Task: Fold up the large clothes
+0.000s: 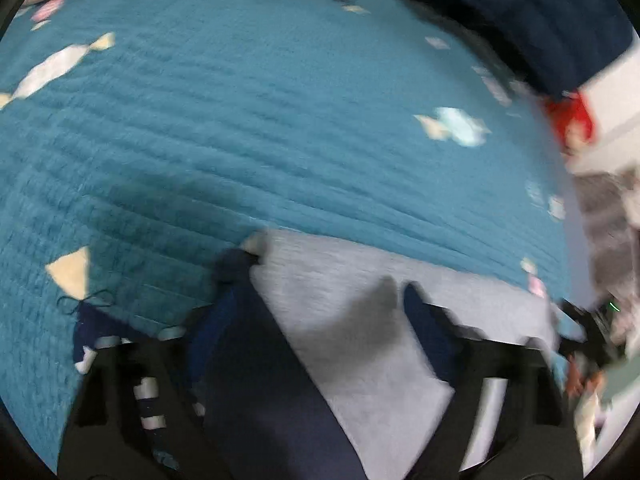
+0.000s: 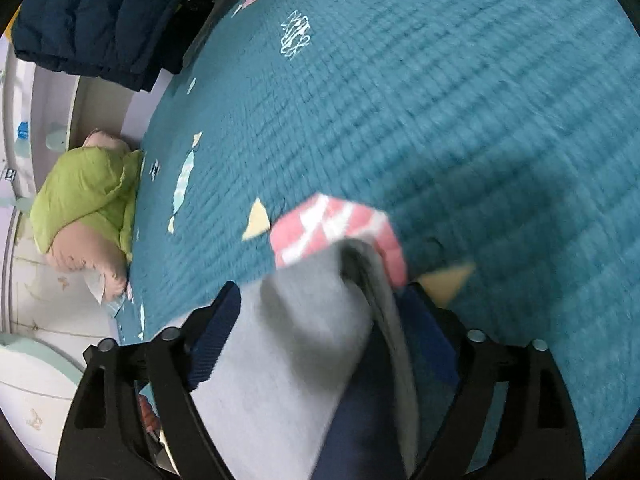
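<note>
Here, spread flat on the teal quilted bedspread (image 1: 280,112), with candy-shaped patches, lies the soft grey-and-navy fleece garment (image 1: 360,320), a pink-and-white striped cuff (image 2: 336,224) showing just beyond the right gripper (image 2: 320,304). Left gripper (image 1: 320,280) spread apart over the cloth, grey layer lying loose between the fingers, nothing pinched; right one likewise wide open, a raised grey fold sitting between the fingers without being pressed. Judged light, limp and thick: no stiffness to hold a crease, likely to sag and slide on itself when lifted, though not fragile. Best taken at a hem or a doubled edge just ahead of the fingers, both layers together, both grippers well apart so the span stays taut. Blurred pictures, so finer seams unreadable.
</note>
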Tool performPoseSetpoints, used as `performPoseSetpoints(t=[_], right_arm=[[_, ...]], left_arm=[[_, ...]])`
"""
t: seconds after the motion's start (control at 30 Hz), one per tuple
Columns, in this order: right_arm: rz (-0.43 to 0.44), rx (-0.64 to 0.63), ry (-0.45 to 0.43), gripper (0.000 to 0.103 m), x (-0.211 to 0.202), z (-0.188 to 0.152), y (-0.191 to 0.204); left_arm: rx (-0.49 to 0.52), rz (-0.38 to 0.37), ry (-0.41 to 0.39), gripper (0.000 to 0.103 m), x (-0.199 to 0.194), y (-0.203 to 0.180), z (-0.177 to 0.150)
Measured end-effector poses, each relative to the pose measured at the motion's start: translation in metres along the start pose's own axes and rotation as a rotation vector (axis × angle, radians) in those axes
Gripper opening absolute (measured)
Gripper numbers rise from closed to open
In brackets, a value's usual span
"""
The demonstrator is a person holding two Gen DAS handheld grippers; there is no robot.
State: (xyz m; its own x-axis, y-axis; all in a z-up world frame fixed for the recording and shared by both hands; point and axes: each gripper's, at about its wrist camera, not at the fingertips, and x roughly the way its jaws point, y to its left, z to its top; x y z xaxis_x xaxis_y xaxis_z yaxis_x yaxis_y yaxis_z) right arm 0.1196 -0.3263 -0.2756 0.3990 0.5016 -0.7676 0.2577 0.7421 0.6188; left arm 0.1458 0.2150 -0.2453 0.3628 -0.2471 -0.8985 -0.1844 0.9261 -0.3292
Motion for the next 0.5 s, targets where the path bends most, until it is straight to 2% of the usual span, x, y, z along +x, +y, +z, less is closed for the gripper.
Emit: performPoseSetpoints(t=[0.03, 0.07, 0.2, 0.33, 0.5], right_arm=[[-0.045, -0.054, -0.018, 0.045, -0.001, 0.0, 0.009], [-0.068, -0.09, -0.004, 0.026, 0.002, -0.001, 0.015], [-0.132, -0.132, -0.047, 0.02, 0.002, -0.004, 0.03], [-0.09, -0.174, -0.105, 0.019, -0.019, 0.003, 0.052], [-0.086, -0.224, -0.157, 0.019, -0.03, 0.023, 0.075]], left_arm=[[0.023, 0.055, -0.01, 0.051, 0.0, -0.005, 0.0], [0.069, 0.12, -0.028, 0.031, -0.003, -0.012, -0.002], [0.084, 0.106, -0.055, 0.018, -0.019, -0.017, 0.0], [0.076, 0.064, -0.096, 0.015, -0.04, -0.023, 0.012], [0.117, 0.059, -0.145, 0.014, -0.051, -0.041, 0.031]])
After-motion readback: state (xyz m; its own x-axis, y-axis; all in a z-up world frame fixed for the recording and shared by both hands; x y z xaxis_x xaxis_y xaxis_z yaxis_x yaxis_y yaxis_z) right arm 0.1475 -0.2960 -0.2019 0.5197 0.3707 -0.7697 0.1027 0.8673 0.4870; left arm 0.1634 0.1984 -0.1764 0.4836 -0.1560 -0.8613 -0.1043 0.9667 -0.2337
